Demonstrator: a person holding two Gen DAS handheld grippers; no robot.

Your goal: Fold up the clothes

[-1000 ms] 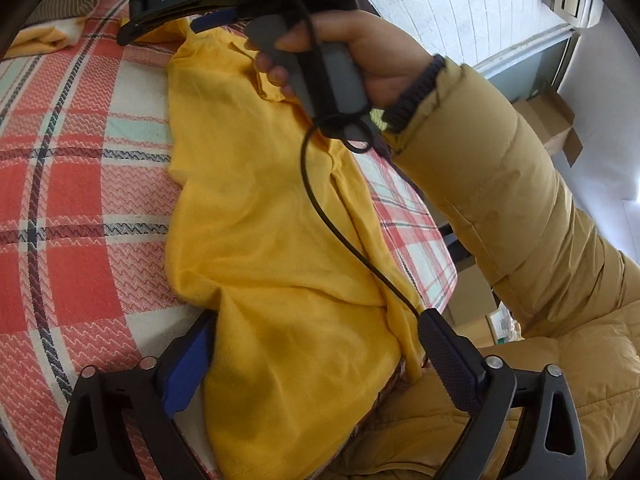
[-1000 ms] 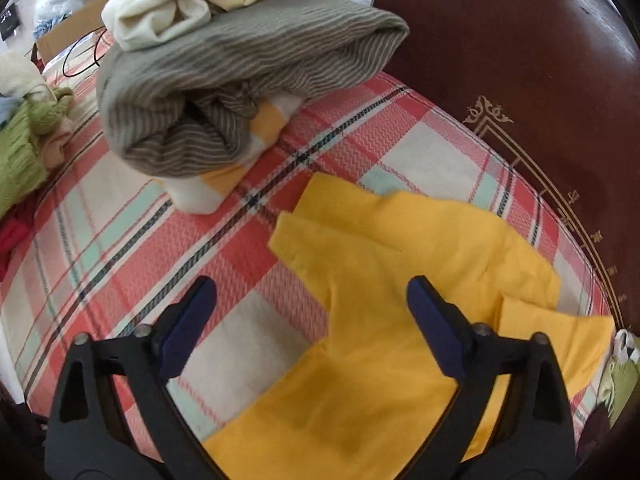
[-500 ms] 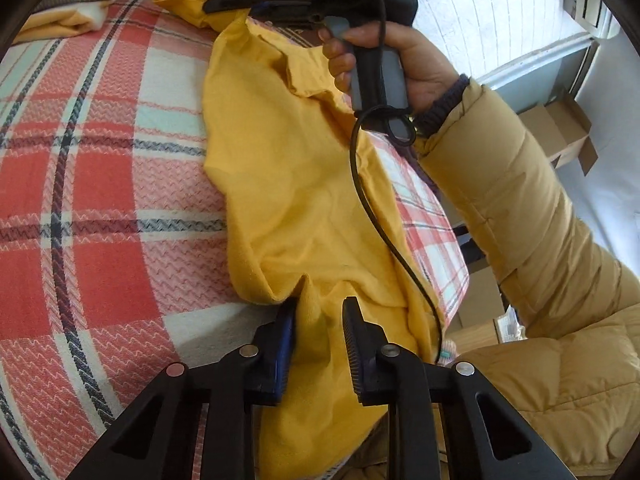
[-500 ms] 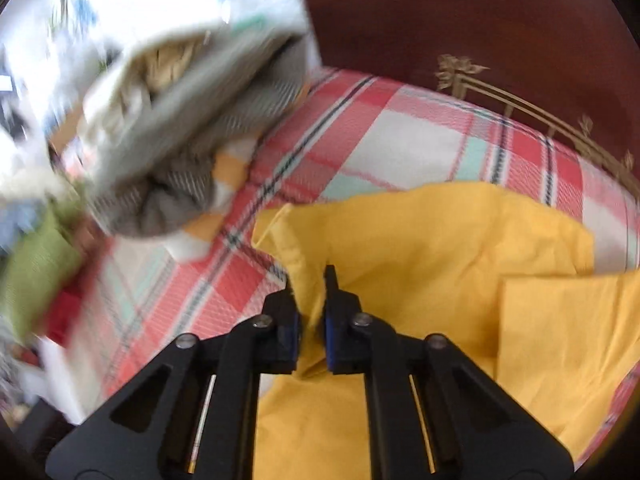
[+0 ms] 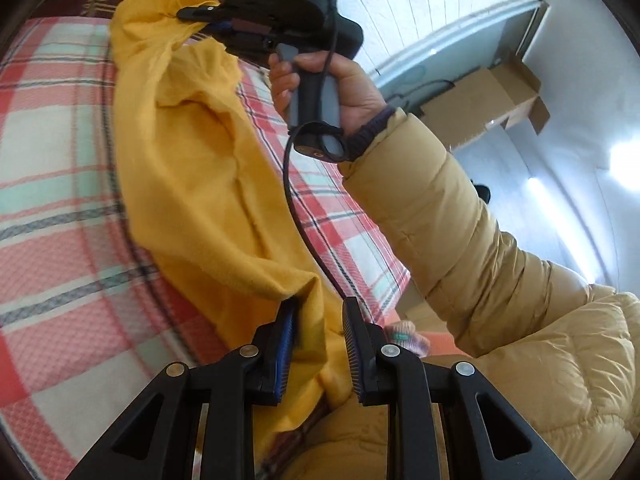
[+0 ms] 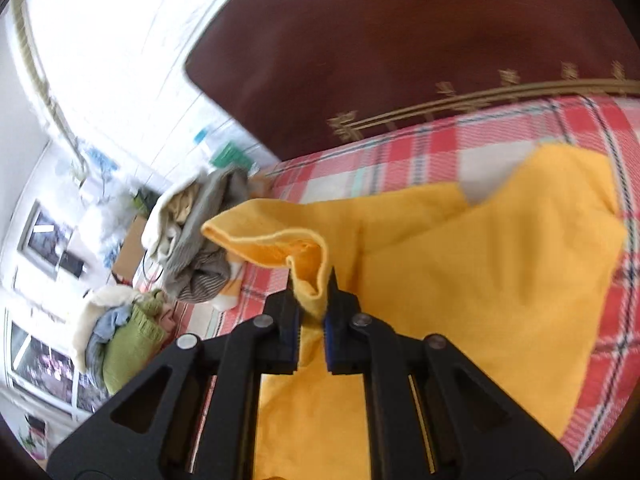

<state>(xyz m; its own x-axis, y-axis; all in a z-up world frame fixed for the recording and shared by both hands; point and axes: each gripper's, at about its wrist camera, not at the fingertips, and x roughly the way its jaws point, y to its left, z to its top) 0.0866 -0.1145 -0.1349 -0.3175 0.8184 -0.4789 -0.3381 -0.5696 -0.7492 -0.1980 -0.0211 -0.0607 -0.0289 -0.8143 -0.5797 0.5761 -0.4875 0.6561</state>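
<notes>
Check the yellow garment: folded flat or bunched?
Bunched, not folded. The yellow garment sags in loose creases between the left gripper and right gripper, each clamped on an edge, partly lifted off the plaid bedcover.

A puffy tan jacket sleeve with dark knit cuff; black claw, seemingly blue-padded.

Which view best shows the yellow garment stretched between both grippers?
The left wrist view: the yellow garment runs from the left gripper up to the right gripper, both shut on it. The right wrist view shows only its own pinch and cloth on the bed.
</notes>
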